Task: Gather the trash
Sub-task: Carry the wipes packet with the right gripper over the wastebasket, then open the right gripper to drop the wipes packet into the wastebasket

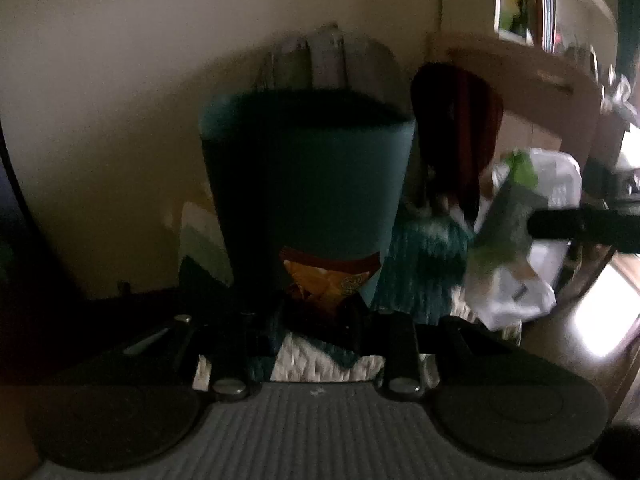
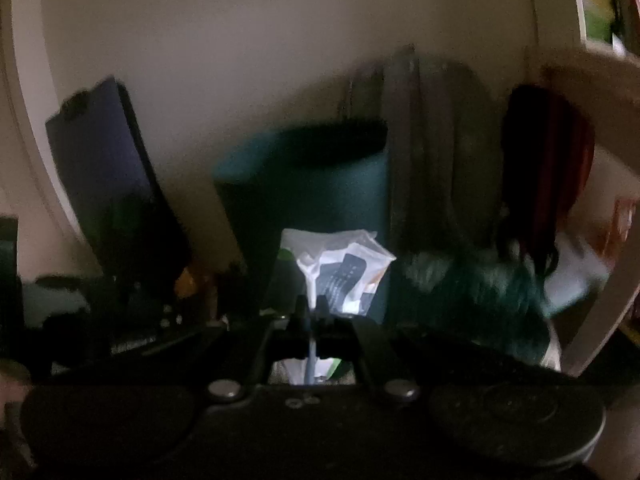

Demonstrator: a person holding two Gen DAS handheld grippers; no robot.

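Cream wall backs a tapered teal bin [image 1: 308, 184]; left tool [image 1: 316, 304] pinches an orange crisp packet [image 1: 328, 280], right tool [image 2: 312, 308] a crinkled white wrapper [image 2: 340, 268] at 12 o'clock.

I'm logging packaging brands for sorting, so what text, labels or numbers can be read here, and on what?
None can be read.
Orange wrapper in the left tongs: a round emblem, blurred.
White wrapper in the right tongs: a dark panel with small marks, too blurred.
Teal bin: no label visible.
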